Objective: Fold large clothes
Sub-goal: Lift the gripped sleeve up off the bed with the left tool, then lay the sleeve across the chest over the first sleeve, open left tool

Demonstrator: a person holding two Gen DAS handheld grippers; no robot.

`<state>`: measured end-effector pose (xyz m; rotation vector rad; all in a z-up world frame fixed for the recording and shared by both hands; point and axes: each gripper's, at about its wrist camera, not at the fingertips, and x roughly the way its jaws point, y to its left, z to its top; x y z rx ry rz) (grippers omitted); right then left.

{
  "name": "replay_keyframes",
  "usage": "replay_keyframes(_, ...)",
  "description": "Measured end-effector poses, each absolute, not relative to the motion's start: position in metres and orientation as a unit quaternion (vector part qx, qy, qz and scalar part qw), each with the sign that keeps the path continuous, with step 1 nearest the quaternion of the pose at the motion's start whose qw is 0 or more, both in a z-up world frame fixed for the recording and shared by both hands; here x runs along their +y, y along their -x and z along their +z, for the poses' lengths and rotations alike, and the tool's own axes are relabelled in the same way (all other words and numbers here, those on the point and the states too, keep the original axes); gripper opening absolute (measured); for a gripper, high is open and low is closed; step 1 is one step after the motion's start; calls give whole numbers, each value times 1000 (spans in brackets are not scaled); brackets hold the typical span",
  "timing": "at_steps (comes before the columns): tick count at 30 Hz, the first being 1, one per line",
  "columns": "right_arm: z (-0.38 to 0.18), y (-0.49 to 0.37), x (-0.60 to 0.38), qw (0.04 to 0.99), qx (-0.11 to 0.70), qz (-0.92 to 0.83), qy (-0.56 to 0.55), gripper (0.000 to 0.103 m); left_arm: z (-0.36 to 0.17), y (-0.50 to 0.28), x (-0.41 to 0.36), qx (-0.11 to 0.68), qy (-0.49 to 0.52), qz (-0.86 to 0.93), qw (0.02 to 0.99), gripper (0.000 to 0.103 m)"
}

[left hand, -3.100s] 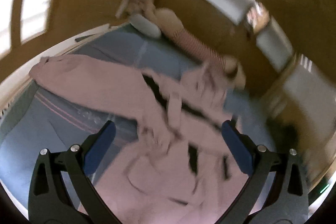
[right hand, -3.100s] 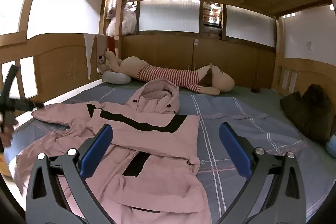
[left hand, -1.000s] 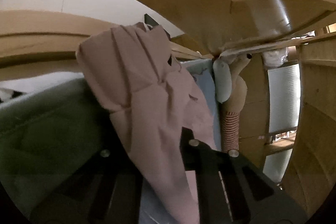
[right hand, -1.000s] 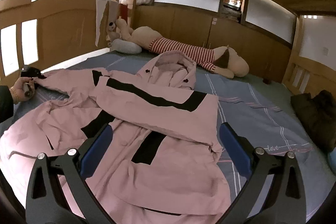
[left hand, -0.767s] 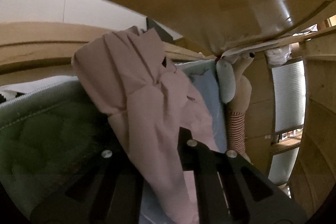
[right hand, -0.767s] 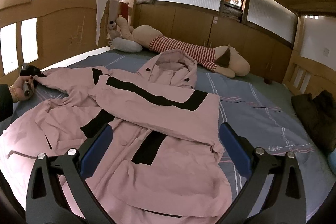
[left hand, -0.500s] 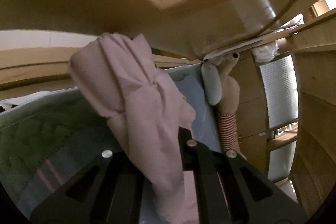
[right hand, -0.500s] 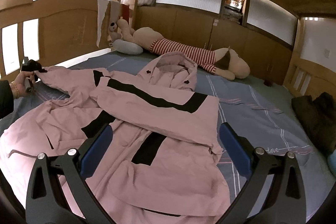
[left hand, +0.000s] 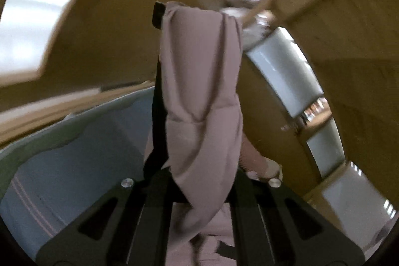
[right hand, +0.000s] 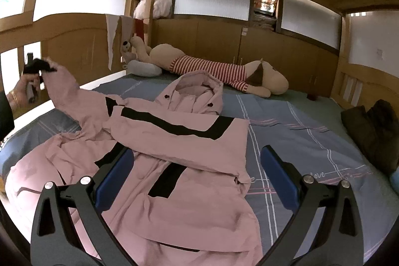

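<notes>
My left gripper (right hand: 41,66), pinching the sleeve (right hand: 72,94), has lifted it off the bed (right hand: 299,131) for folding across the pink coat (right hand: 179,153), while my right gripper (right hand: 197,176) hovers spread above it.

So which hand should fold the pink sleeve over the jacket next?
The left. Its jaws are already shut on the sleeve cuff, lifted off the bed. The right gripper hangs open over the jacket body, holding nothing.

From my right claw I read one word, "love", in cursive on the blue striped bedsheet (right hand: 311,141). Nothing else is legible to me.
</notes>
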<state>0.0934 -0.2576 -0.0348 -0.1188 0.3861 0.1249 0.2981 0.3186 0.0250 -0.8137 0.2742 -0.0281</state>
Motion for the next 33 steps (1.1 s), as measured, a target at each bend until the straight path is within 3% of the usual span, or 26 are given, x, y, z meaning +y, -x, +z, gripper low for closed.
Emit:
replay_keyframes(7, -28, -85, -272, 981, 181, 62, 42, 102, 101, -304, 172, 142, 277, -65, 948, 2)
replay_keyframes(13, -23, -78, -279, 981, 181, 67, 31, 102, 103, -316, 69, 186, 217, -99, 953, 2)
replay_keyframes(22, -20, -63, -289, 980, 179, 74, 36, 102, 50, -346, -45, 255, 156, -116, 947, 2)
replay_keyframes(33, -23, -61, -312, 978, 194, 71, 23, 102, -65, -374, -149, 350, 40, -126, 927, 3)
